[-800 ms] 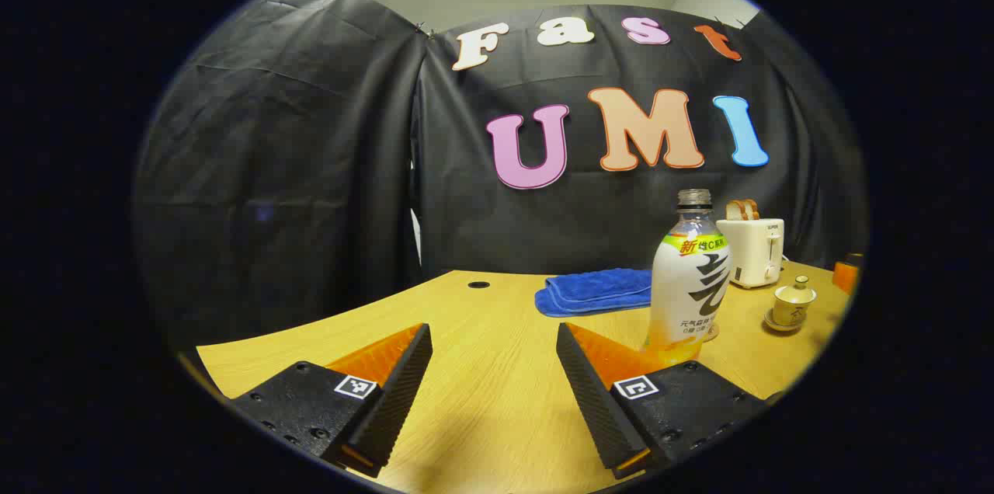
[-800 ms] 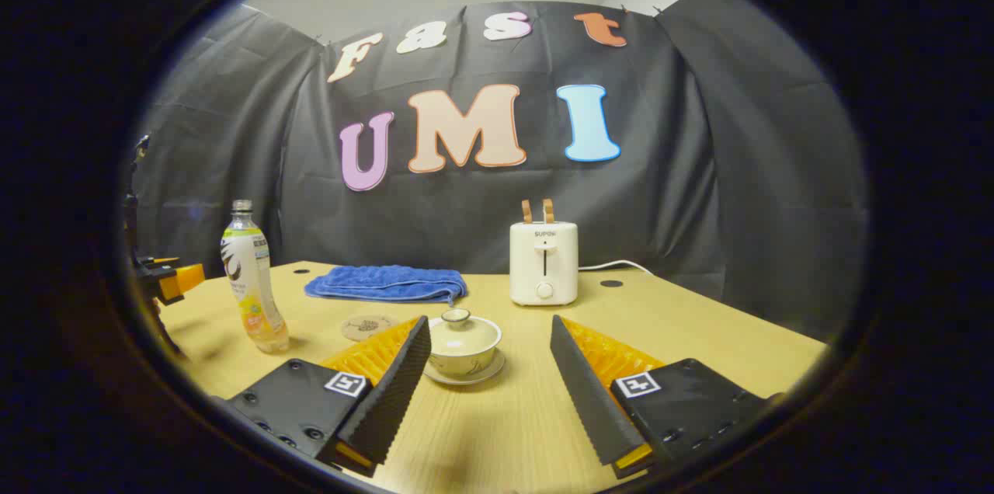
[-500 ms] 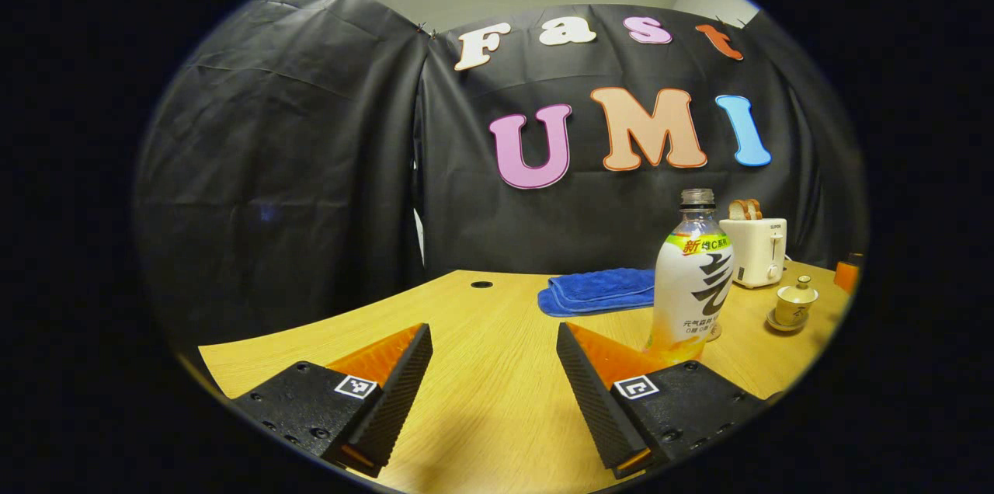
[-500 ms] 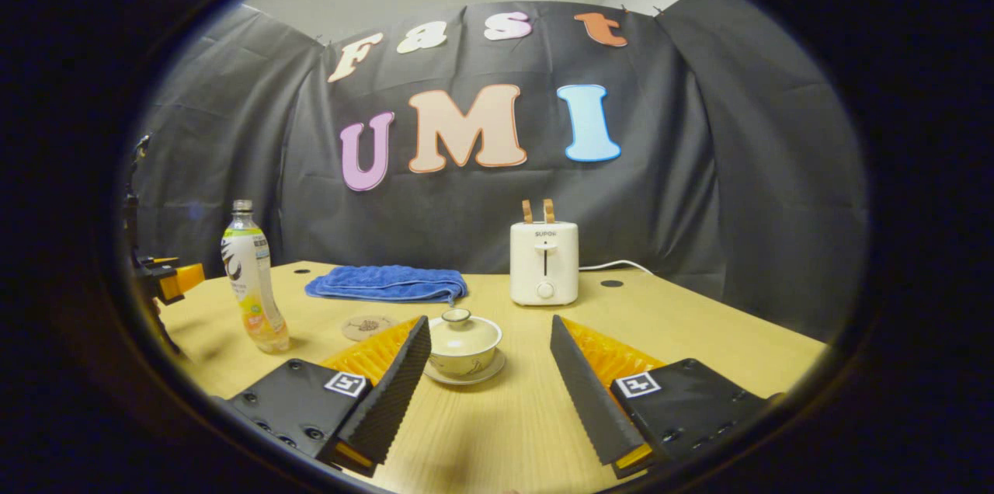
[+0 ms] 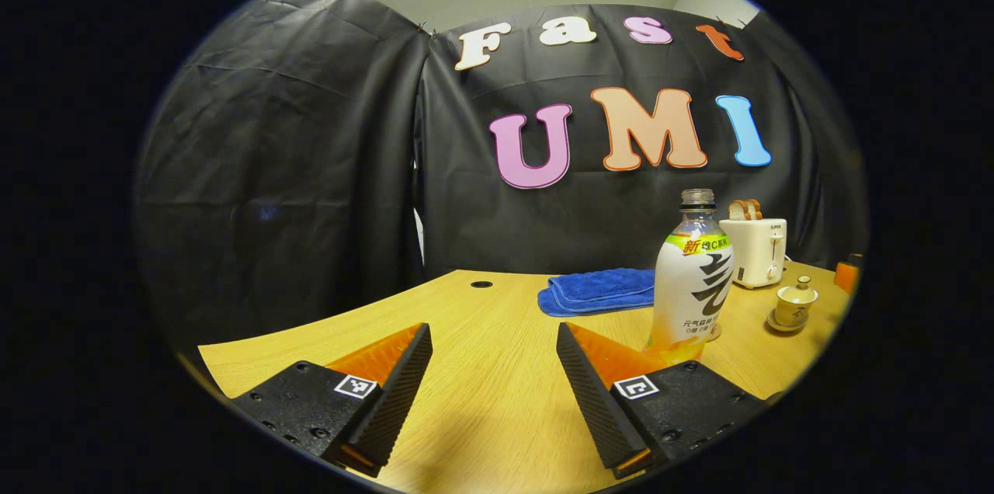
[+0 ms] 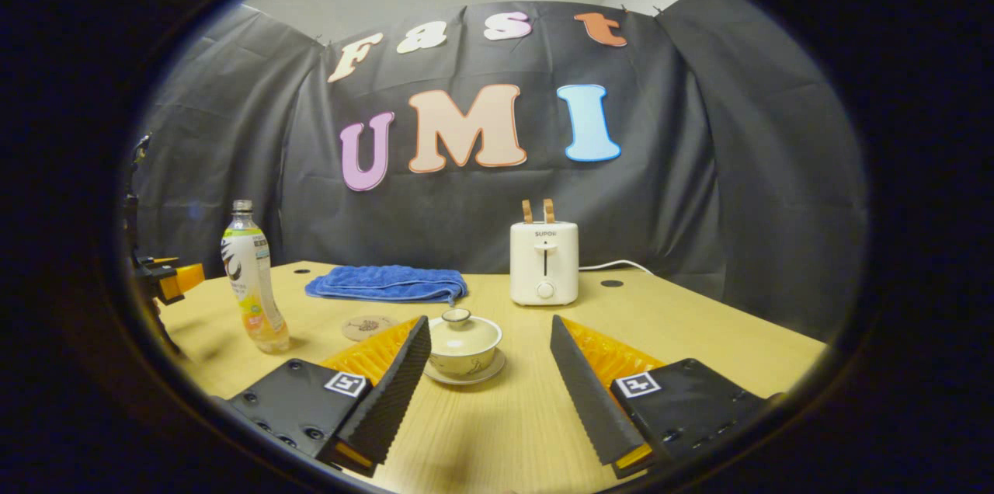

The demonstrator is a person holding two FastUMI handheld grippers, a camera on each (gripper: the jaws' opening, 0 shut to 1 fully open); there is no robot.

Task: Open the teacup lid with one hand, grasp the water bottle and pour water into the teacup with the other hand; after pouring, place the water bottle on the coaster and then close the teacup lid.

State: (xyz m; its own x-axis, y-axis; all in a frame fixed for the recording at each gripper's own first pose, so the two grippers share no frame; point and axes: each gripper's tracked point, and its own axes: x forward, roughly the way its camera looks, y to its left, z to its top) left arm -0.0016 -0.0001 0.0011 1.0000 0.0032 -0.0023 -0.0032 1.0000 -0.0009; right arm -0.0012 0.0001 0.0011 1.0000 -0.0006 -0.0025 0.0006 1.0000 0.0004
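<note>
Nothing moved since before: one water bottle point(image 6: 254, 284), one lidded teacup point(image 6: 464, 345).

Seen in the right gripper view: on the table point(image 6: 699, 323), a lidded teacup point(image 6: 464, 344) on its saucer point(image 6: 464, 376) up front, just ahead of the open right gripper point(image 6: 489, 370). Left of the cup, a coaster point(image 6: 365, 325); farther left, a bottle point(image 6: 252, 278) standing upright, apart from the coaster. Behind the cup, a folded towel point(image 6: 386, 283) to the left and a toaster point(image 6: 543, 261) to the right, near the wall. At the far left edge, the left gripper point(image 6: 167, 280).
</note>
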